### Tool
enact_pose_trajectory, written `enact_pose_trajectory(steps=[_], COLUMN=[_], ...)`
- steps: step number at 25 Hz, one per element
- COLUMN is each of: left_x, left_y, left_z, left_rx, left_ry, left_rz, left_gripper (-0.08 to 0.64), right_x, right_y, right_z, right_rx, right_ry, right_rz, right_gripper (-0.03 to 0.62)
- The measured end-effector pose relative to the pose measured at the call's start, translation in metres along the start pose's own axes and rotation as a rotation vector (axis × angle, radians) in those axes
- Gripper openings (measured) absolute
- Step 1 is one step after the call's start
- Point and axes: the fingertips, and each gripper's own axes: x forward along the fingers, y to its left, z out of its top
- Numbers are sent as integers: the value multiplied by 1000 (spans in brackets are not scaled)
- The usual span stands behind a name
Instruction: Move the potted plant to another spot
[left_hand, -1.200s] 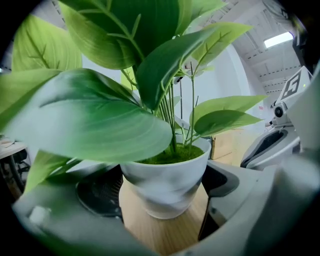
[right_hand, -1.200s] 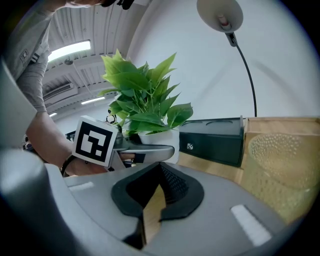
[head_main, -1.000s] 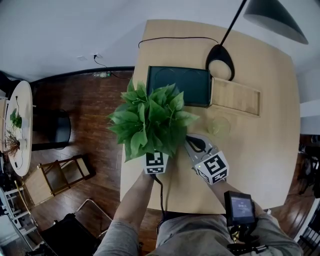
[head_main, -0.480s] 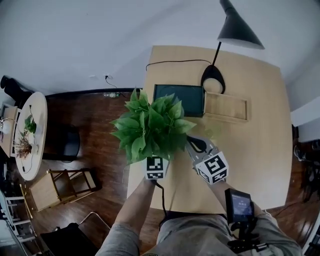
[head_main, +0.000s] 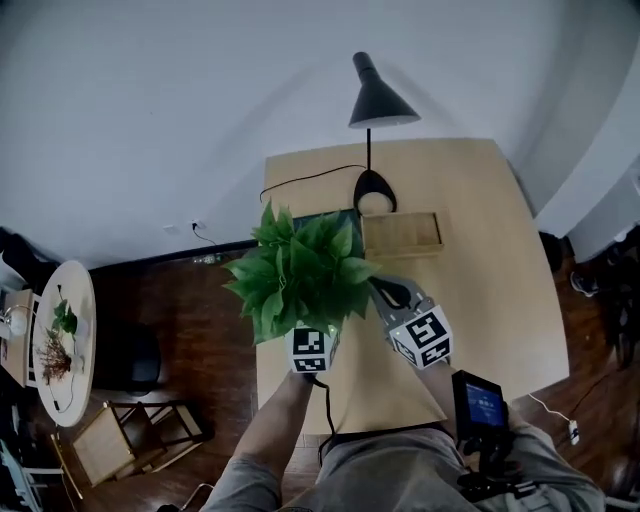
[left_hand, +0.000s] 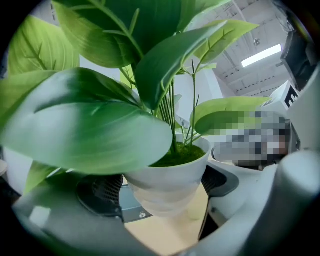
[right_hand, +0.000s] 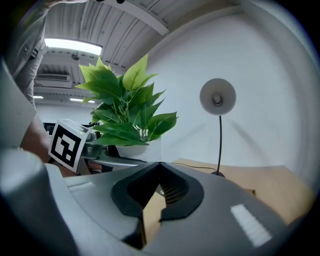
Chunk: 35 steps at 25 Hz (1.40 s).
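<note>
The potted plant (head_main: 300, 275) has broad green leaves and a white pot (left_hand: 170, 182). It hangs in the air above the left part of the wooden table (head_main: 480, 300). My left gripper (left_hand: 162, 192) is shut on the pot, one dark pad on each side of it; in the head view only its marker cube (head_main: 311, 350) shows below the leaves. My right gripper (head_main: 392, 292) hovers just right of the plant, jaws shut with nothing between them (right_hand: 159, 189). The right gripper view shows the plant (right_hand: 125, 107) to the left.
A black lamp (head_main: 377, 100) stands at the table's far edge, with a wooden tray (head_main: 401, 234) and a dark mat (head_main: 345, 216) before it. A cable (head_main: 310, 178) runs along the back. On the dark floor at left are a round side table (head_main: 60, 340) and a chair (head_main: 130, 440).
The plant and both grippers have risen well above the table, which now looks smaller and farther below. The left gripper's hold on the pot is unchanged.
</note>
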Motion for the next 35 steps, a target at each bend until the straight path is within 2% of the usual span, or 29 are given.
enact_pose_trajectory(steps=[6, 9, 11, 14, 19, 22, 35], left_x=[24, 38, 42, 47, 78, 91, 140], left_y=[-61, -100, -108, -120, -213, -249, -358], left_z=[17, 36, 31, 29, 47, 58, 54], left_rx=[21, 42, 39, 24, 21, 19, -8], left_ry=[-22, -34, -31, -30, -25, -33, 9], left_rz=[-123, -152, -165, -166, -159, -170, -215], left_gripper=[483, 483, 483, 483, 483, 483, 483], right_x=[-51, -81, -88, -97, -165, -190, -274], right_y=[-47, -78, -85, -93, -157, -183, -262], right_z=[13, 17, 20, 17, 5, -2, -37], right_rx=[2, 1, -3, -6, -6, 2, 44], right_ry=[-36, -57, -63, -58, -61, -66, -36], right_rz=[-127, -163, -175, -172, -158, -171, -245], right_gripper=[6, 6, 6, 6, 6, 6, 6])
